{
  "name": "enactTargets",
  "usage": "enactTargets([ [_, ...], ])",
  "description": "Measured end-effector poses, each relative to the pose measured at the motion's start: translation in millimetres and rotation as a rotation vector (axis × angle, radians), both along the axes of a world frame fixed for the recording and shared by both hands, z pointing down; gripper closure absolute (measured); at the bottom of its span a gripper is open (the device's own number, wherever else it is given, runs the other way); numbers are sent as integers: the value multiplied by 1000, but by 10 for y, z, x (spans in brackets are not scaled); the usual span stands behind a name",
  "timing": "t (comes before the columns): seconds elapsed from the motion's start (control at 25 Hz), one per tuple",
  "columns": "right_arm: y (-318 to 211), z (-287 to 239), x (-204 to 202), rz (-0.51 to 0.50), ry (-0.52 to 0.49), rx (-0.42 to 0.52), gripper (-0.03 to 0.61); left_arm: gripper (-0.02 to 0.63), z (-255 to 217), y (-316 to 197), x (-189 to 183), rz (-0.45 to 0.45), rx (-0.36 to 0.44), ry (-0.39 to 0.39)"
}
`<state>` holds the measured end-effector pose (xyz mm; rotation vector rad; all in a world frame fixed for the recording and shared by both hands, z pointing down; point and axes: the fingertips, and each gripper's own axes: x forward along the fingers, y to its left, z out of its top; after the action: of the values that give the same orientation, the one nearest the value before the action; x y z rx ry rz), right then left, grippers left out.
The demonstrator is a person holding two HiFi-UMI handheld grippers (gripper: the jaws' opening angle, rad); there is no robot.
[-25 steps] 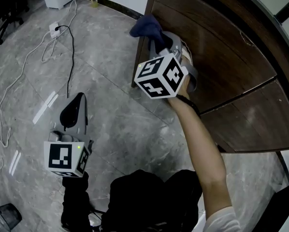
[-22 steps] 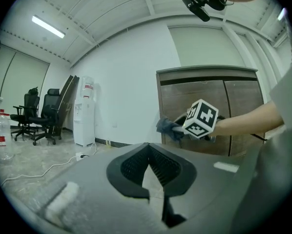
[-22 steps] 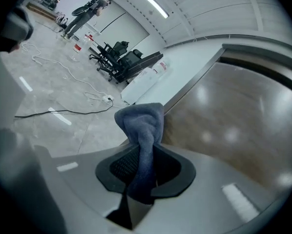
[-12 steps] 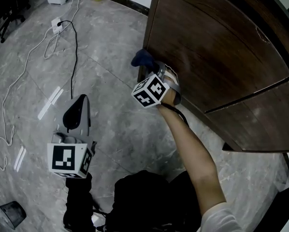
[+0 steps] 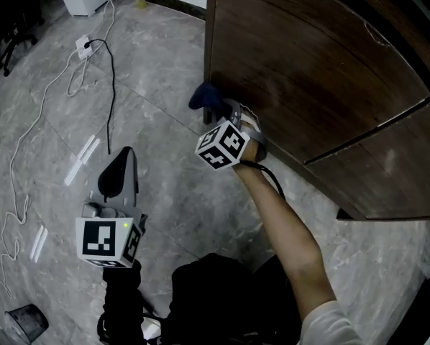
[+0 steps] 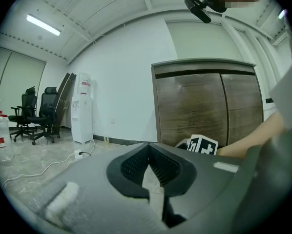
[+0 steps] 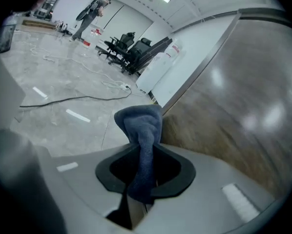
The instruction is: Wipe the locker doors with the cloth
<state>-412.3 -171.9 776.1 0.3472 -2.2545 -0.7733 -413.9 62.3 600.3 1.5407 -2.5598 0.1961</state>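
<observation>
Here the cloth (image 7: 140,123) is dark blue, soft and nappy. It is bunched into a rounded knob that bulges past the right gripper (image 7: 145,155), whose fingers are clenched on its twisted tail. It sits low at the left edge of the locker door (image 5: 308,70), just beside the wood; whether it touches cannot be told. The door is flat, dark brown, finely grained, with a dull sheen. The floor (image 5: 165,70) is glossy grey veined stone. The left gripper (image 6: 149,147), matte grey, has its ribbed fingers pressed together on nothing.
</observation>
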Motion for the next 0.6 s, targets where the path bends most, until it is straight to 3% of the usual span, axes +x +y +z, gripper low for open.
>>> enactTargets([
  [0.28,206,-761,417,-65,-188,-48,505,611,-135,-349,320,53,17,-20],
  [0.6,232,-1792,1244,-84,-358,-79,505,611,-540,-747,814,103,13,-43],
])
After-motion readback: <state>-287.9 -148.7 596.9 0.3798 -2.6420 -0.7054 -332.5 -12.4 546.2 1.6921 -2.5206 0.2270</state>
